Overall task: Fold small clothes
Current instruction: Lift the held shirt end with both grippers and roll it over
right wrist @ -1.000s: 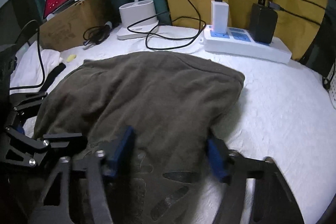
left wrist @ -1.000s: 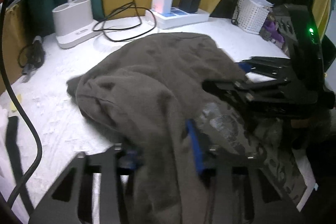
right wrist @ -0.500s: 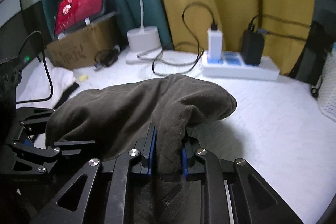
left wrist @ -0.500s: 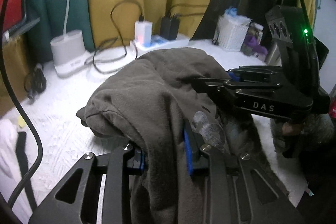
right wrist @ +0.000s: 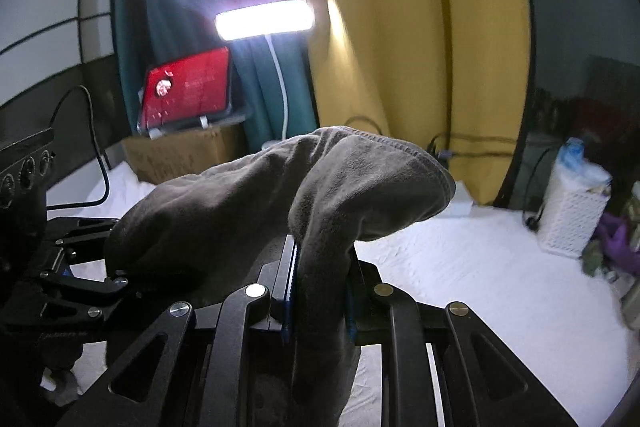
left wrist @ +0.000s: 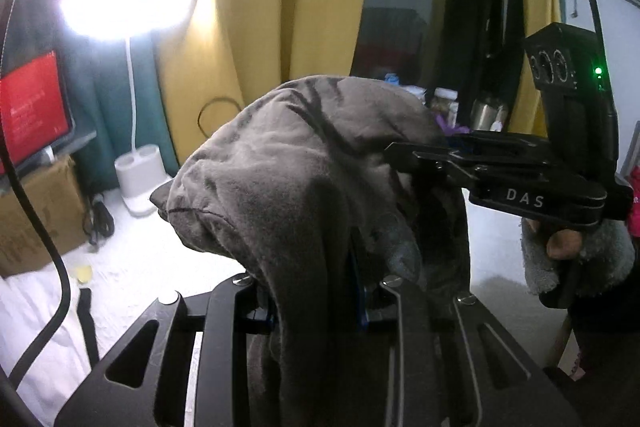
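A small grey-brown garment [left wrist: 304,179] hangs lifted above the white table [left wrist: 132,263], bunched and draped between both grippers. My left gripper [left wrist: 316,299] is shut on one edge of it, with cloth spilling over the fingers. My right gripper [right wrist: 320,291] is shut on the other edge of the garment [right wrist: 304,195], which folds over its tips. In the left wrist view the right gripper [left wrist: 408,151] comes in from the right. In the right wrist view the left gripper [right wrist: 116,279] sits at the left, under the cloth.
A lit desk lamp [left wrist: 128,7] stands at the back with its white base [left wrist: 138,179]. A cardboard box [right wrist: 180,155] carries a red-screened tablet [right wrist: 188,91]. A white basket [right wrist: 572,215] stands right. Yellow and teal curtains hang behind. A black cable [left wrist: 52,259] runs at the left.
Both grippers closed on the garment's near edge, then lifted it off the table. The cloth now hangs bunched in the air and both views tilt upward.
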A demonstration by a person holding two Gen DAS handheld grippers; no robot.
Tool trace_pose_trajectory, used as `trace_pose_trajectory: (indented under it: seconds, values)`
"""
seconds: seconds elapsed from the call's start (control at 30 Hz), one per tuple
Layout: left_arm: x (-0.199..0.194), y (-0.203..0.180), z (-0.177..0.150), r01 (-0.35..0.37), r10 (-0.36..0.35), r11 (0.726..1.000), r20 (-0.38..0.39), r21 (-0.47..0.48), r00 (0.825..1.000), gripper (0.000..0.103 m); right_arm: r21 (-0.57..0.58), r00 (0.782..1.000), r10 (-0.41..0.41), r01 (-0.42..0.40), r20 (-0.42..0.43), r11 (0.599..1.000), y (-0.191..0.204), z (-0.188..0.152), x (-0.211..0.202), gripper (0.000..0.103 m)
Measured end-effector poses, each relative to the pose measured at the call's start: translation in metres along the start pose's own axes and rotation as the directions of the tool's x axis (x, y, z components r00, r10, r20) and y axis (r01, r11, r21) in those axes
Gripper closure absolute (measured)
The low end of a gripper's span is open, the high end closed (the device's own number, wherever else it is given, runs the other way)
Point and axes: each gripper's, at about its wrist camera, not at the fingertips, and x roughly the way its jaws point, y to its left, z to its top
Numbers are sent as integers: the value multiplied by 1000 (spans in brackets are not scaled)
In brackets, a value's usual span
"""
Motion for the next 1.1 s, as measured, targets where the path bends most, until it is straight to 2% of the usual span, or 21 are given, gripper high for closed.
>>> trace_pose_trajectory:
  seconds: [0.37,0.6,0.83,1.1]
  values:
    - [-61,-21,15,-26,19,998,120,56,993,78,-64,989,-17,27,148,998,33,20,-75,84]
    - [-103,-16,12,-66,53,996,175,68,983,78,-114,977,21,3,212,994,66,32,-107,84]
    - [-134,-3,-7,-143,127,986,161,91,979,78,-150,975,93,-63,203,987,102,29,-104,84]
    - [-143,25,-31,-182,178,983,107,26,978,78,-167,976,173,-150,135,975,140,19,-75,84]
